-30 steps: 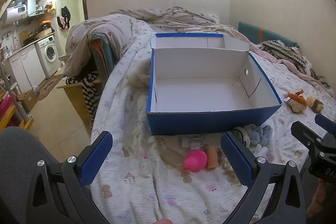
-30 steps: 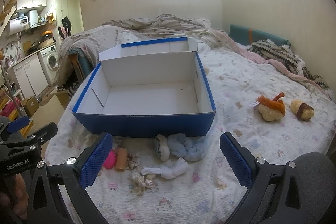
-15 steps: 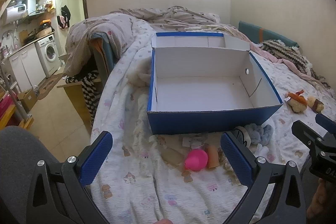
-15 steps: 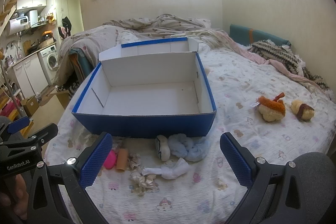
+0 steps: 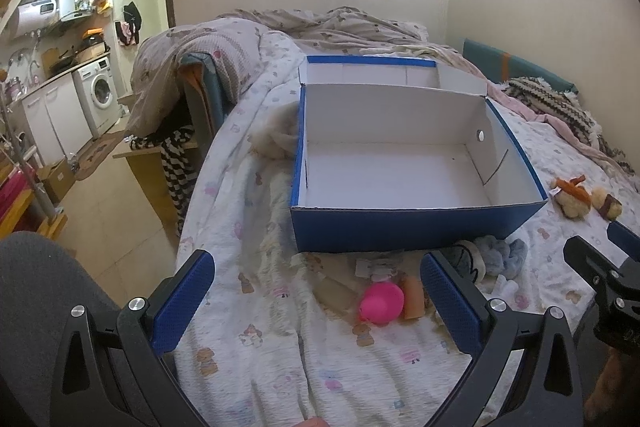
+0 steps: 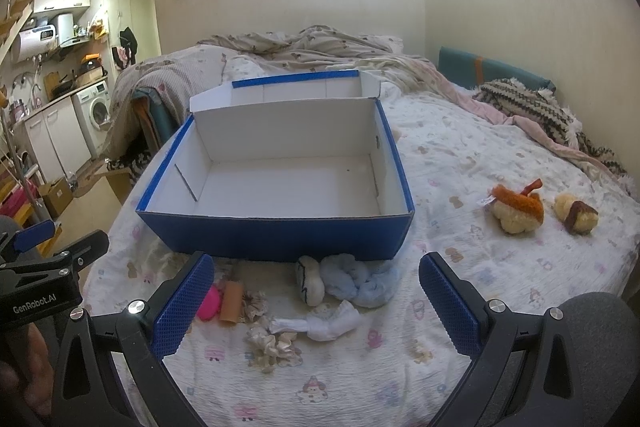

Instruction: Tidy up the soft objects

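Room: cream walls, bright ceiling light, kitchen area far left with a washing machine (image 5: 98, 97) and white cabinets. Bed (image 6: 460, 163) fills most of the view, covered in a white printed sheet; rumpled quilt (image 6: 304, 45) heaped at the far edge, striped knit blanket (image 6: 532, 105) at the far right edge. Tiled floor runs open along the bed's left edge.

Blue cardboard box (image 6: 276, 235), white inside, open and holding nothing, sits mid-bed toward the near edge, lid flap standing behind it. Open sheet to the box's right, reaching two plush toys (image 6: 520, 209) well apart from it.

Soft objects lie in a cluster on the strip between the box's front wall and the near edge: light blue cloth bundle (image 6: 360, 281), small white plush (image 6: 310, 279) just beside it, knotted white sock (image 6: 320, 325), cream scrunchie (image 6: 272, 345), tan roll (image 6: 232, 303), pink ball (image 5: 380, 301).

Left gripper (image 5: 316, 297) wide open, nothing held, above the near edge over the pink ball. Right gripper (image 6: 316, 301) wide open, nothing held, above the cluster.
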Demonstrator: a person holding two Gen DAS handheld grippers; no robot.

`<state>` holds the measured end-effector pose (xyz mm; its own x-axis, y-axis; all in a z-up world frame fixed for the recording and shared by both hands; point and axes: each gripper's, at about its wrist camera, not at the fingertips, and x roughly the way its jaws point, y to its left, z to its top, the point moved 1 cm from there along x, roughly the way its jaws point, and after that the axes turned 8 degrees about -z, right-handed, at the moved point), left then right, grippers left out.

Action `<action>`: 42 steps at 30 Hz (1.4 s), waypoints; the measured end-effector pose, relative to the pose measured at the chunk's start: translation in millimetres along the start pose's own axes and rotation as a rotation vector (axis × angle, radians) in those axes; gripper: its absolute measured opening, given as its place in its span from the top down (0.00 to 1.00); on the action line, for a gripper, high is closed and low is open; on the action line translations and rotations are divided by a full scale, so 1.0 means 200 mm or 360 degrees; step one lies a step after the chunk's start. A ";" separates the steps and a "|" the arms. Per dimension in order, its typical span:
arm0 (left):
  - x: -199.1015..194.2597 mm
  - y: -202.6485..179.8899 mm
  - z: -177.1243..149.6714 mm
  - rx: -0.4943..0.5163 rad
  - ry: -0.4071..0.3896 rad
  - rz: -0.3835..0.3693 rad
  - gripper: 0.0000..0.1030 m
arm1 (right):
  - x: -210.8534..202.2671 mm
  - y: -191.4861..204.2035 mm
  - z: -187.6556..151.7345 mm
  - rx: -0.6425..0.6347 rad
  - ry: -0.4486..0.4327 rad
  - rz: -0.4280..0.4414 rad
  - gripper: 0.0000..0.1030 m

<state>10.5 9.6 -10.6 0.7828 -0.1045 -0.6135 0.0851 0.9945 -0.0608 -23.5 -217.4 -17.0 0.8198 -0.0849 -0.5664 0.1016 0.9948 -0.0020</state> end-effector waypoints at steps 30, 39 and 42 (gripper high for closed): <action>0.00 -0.01 -0.01 0.0012 0.0005 0.0004 0.00 | 0.01 0.00 0.01 0.0028 0.0010 0.0013 0.00; 0.04 0.00 0.00 -0.0019 0.0067 -0.0014 0.00 | 0.01 -0.03 0.03 0.0062 0.0030 0.0051 0.00; 0.09 0.00 0.03 -0.0028 0.0107 0.0004 0.00 | 0.04 -0.05 0.06 0.0117 0.0088 0.0115 0.00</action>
<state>28.4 8.0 -18.1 0.7399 -0.1018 -0.6650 0.0718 0.9948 -0.0724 -11.4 -228.5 -12.7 0.7942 -0.0081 -0.6076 0.0865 0.9912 0.0999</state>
